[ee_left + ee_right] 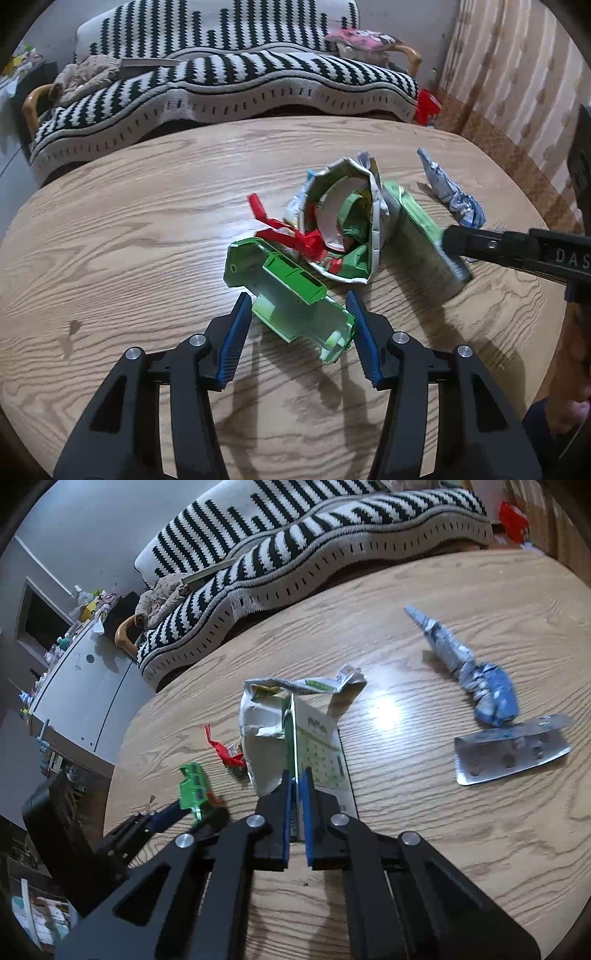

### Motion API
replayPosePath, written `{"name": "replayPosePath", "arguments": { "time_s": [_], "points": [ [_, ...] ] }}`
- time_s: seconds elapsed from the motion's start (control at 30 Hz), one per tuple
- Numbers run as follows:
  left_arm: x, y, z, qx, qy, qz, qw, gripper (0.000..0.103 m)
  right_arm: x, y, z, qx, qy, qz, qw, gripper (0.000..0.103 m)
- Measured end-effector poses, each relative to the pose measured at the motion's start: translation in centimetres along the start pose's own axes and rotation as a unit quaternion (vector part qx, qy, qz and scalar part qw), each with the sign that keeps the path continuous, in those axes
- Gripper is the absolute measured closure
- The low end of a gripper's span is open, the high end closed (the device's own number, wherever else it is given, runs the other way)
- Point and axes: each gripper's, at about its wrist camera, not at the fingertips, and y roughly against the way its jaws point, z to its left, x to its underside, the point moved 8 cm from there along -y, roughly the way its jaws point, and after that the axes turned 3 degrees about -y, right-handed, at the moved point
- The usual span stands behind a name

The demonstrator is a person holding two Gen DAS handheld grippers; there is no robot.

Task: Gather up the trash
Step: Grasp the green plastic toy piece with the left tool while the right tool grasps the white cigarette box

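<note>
A pile of trash lies on the round wooden table (129, 229). My left gripper (299, 308) is open, its blue pads on either side of a green plastic piece (291, 291), which also shows in the right wrist view (194, 786). Beyond it lie a red wrapper (288, 232) and a torn paper cup (347, 221). My right gripper (297, 779) is shut on the edge of a flat green-and-white carton (317, 753), seen from the left wrist view (424, 240). A crumpled blue wrapper (476, 675) and a silver blister pack (513, 753) lie to the right.
A sofa with a black-and-white striped blanket (229, 74) stands behind the table. A grey cabinet (81, 694) with small items stands to the left. A red bag (426, 105) sits by the sofa's right end.
</note>
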Motion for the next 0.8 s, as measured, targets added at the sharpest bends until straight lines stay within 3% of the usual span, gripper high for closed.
{"name": "replayPosePath", "arguments": {
  "time_s": [0.4,0.5,0.8],
  "points": [
    [-1.3,2.5,-2.3,0.008,-0.01,-0.026,0.9996,0.051,1.2,4.3,-2.3,0.014,0.023,-0.01,1.0,0.101],
    [-1.3,3.1,-3.2,0.015,-0.017,-0.03,0.9993,0.051,2.7,4.0,-3.1,0.015,0.039,0.023,0.999,0.102],
    [-1.0,3.7,-3.6,0.011,-0.023,-0.03,0.9992,0.051,5.6,2.0,-4.9,0.087,0.097,0.048,0.99,0.102]
  ]
}}
